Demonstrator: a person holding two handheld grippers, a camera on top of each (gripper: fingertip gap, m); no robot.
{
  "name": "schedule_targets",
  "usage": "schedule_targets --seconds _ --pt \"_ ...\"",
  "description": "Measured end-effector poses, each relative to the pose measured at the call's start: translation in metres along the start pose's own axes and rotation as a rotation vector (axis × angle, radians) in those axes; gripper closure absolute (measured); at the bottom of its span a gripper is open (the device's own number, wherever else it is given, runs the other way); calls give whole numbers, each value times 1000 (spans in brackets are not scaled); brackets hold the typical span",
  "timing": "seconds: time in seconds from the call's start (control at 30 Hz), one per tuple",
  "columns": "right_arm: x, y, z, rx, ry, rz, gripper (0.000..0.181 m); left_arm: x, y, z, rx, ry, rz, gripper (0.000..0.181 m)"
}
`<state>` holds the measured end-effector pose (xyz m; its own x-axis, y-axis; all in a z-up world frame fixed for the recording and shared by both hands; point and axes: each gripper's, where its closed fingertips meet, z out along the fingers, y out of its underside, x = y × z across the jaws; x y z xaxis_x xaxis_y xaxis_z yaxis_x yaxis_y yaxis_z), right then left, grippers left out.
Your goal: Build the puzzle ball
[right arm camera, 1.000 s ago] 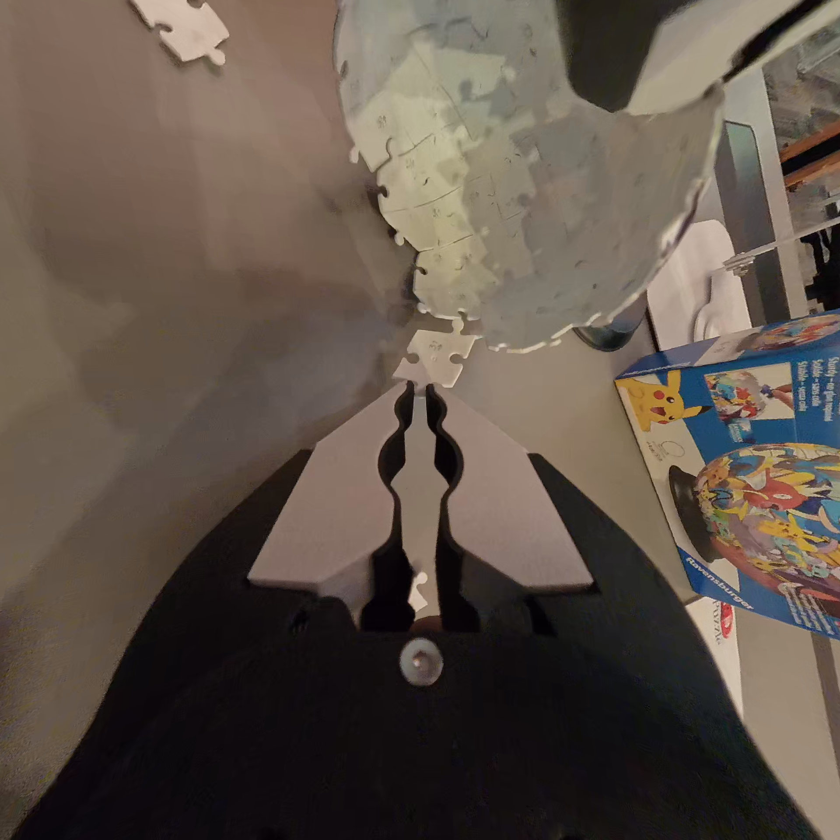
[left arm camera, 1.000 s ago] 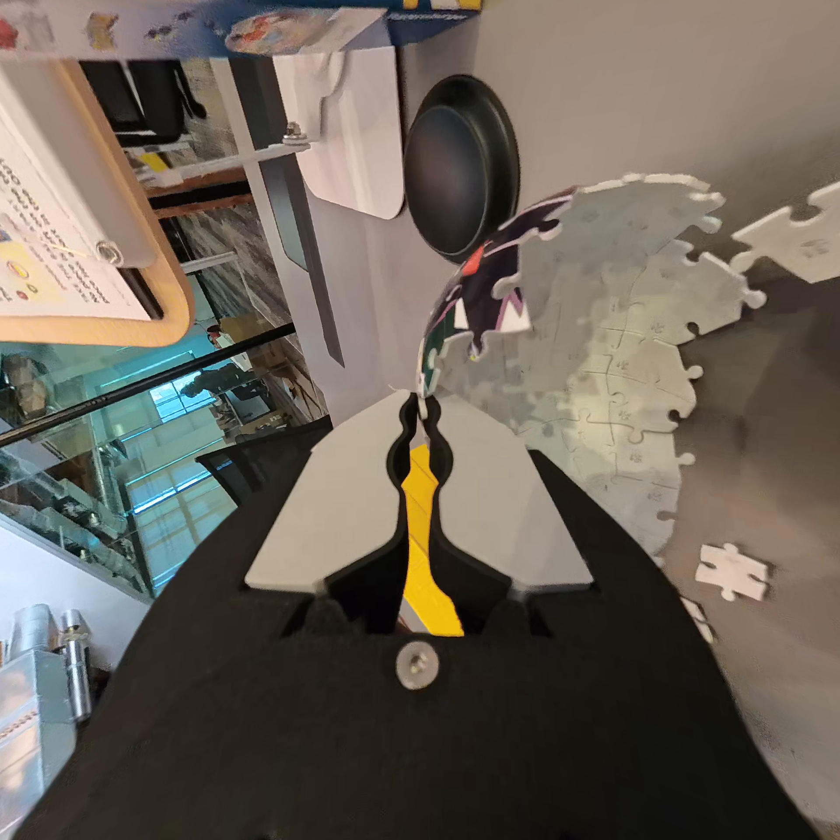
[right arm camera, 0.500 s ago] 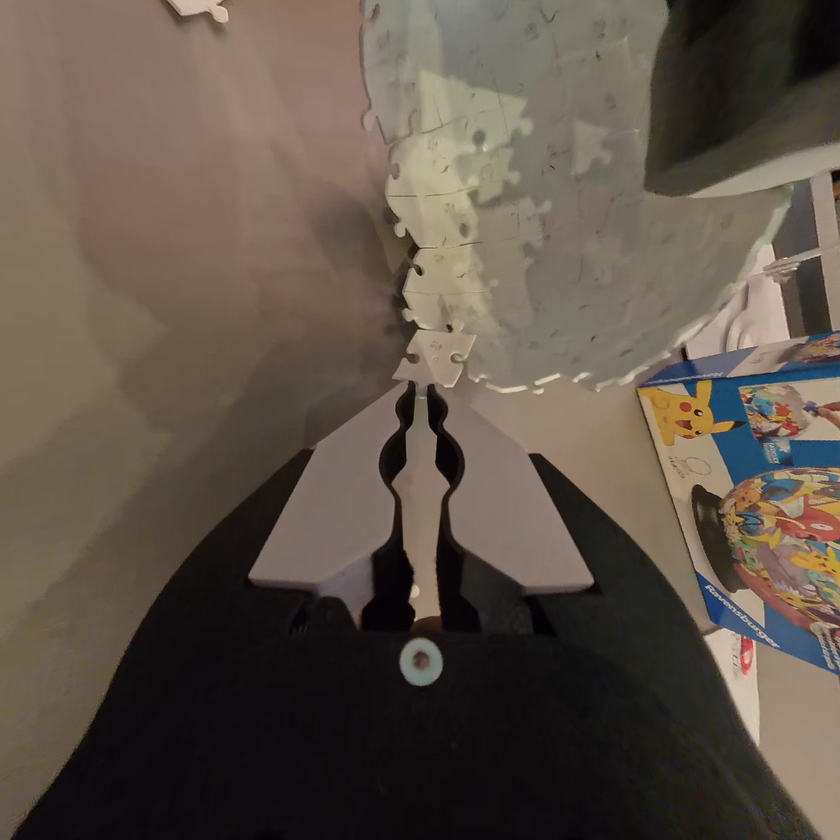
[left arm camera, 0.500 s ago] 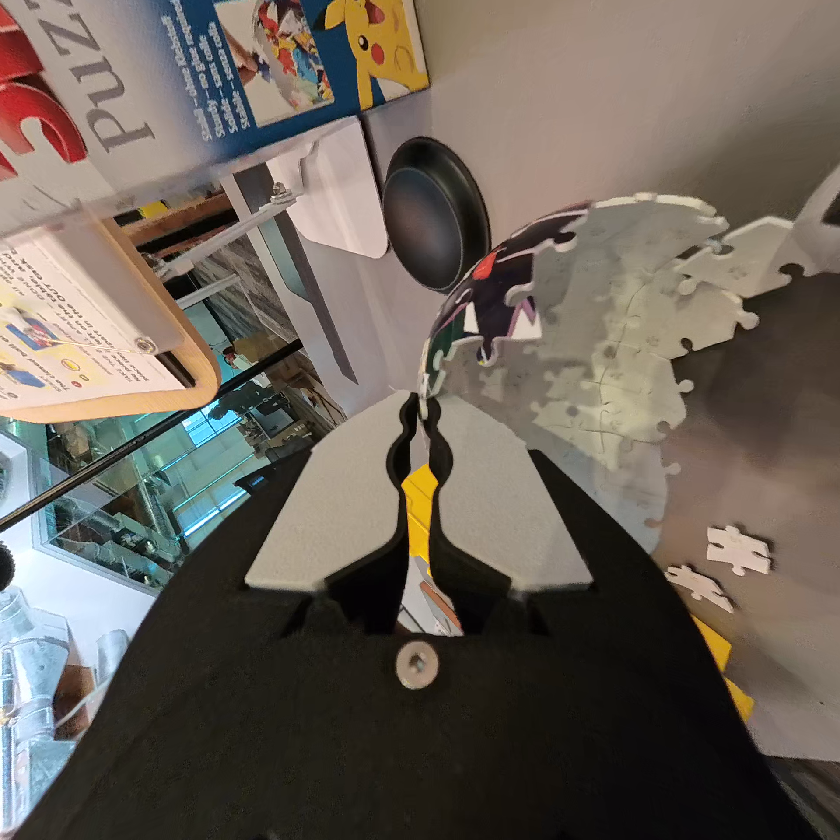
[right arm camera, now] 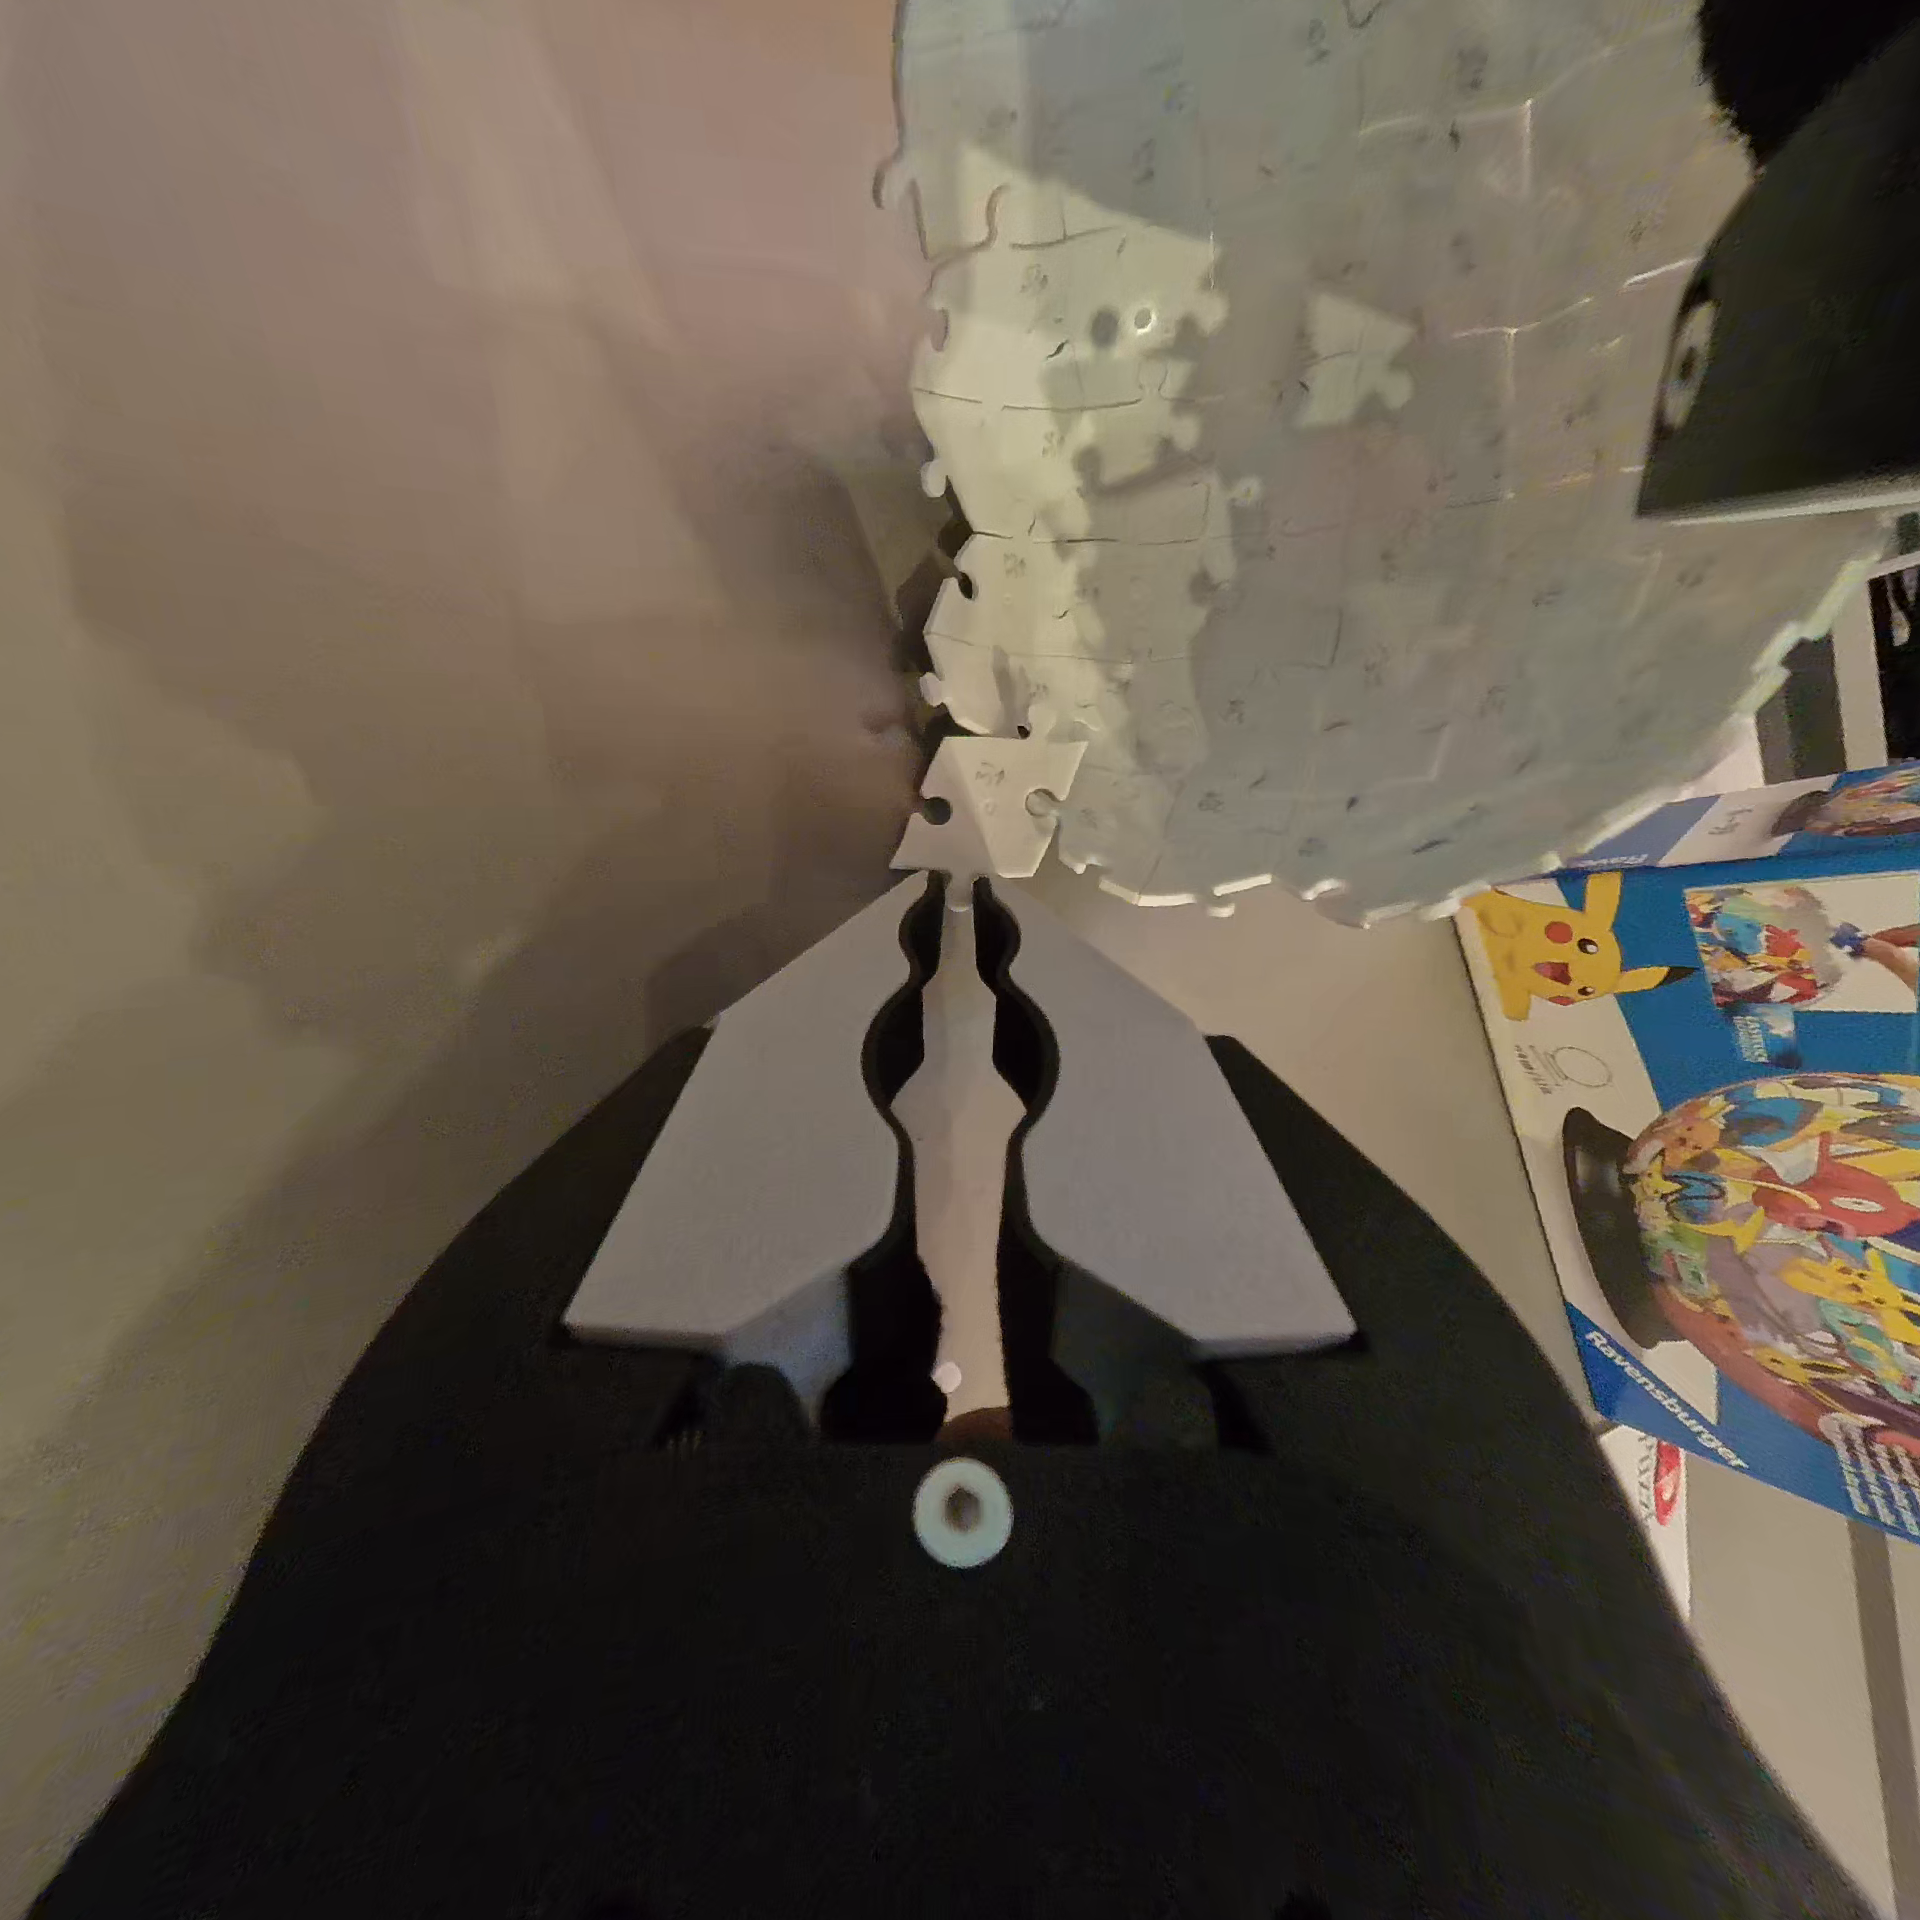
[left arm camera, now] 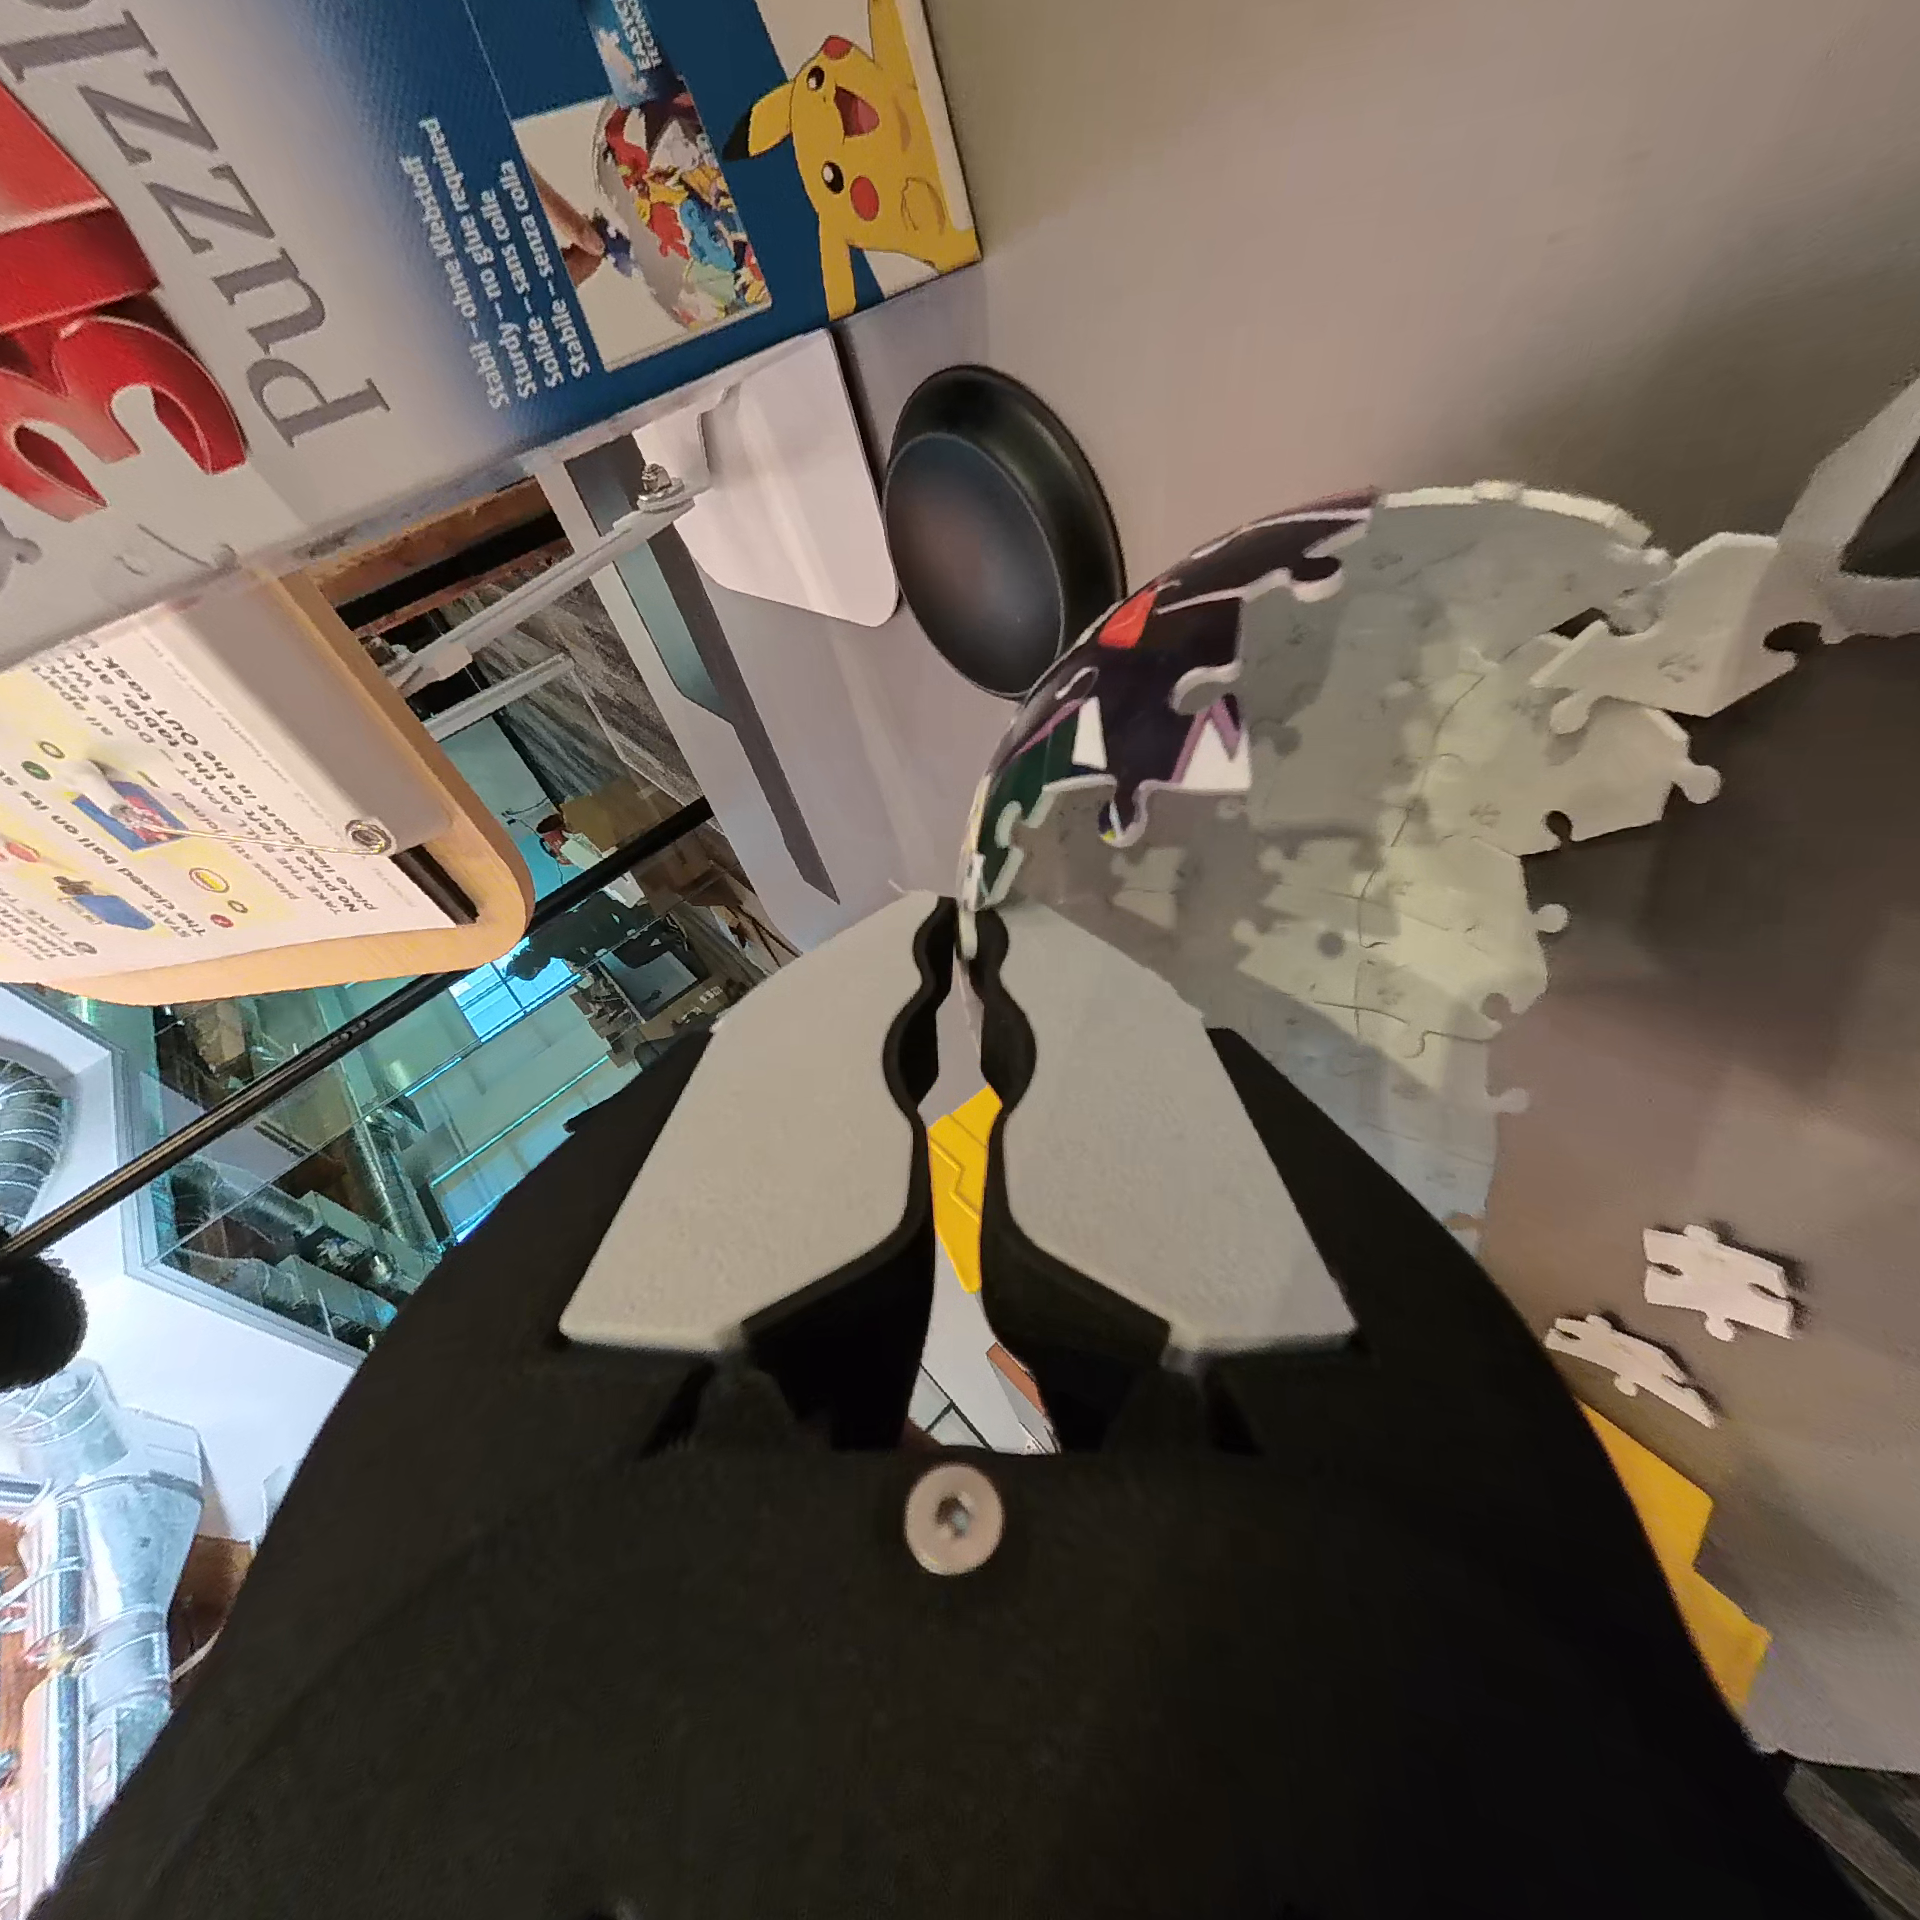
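Note:
The half-built puzzle ball is a curved shell, grey-white inside with a dark printed outside along its top left edge. My left gripper is shut on the shell's rim and holds it up. My right gripper is shut on a single white puzzle piece, which touches the shell's lower left edge. In the left wrist view the same piece meets the shell at the upper right, with the right gripper's fingers behind it.
A black round stand and the blue puzzle box lie on the grey table; the box also shows in the right wrist view. Two loose white pieces lie at the right, near a yellow sheet. A wooden clipboard is at left. Some 12 cm of space lies between my two pairs of fingers.
The right gripper brought its piece up against the shell's edge. The left gripper tilted and shifted with the shell, so the box came into view and the stand slid toward the centre.

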<state>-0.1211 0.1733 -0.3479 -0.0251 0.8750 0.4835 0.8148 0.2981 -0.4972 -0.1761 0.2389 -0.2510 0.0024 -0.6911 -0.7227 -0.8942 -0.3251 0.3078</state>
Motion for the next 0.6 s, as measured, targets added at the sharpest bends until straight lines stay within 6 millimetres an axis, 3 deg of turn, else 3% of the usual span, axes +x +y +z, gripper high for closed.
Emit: schedule_targets --seconds 0.43,0.6 --pt "0 -3 -11 34 89 -85 158 0 -3 -3 5 -21 4 179" --pt "-18 -19 -19 120 10 -123 135 0 -3 -3 5 -24 5 179"
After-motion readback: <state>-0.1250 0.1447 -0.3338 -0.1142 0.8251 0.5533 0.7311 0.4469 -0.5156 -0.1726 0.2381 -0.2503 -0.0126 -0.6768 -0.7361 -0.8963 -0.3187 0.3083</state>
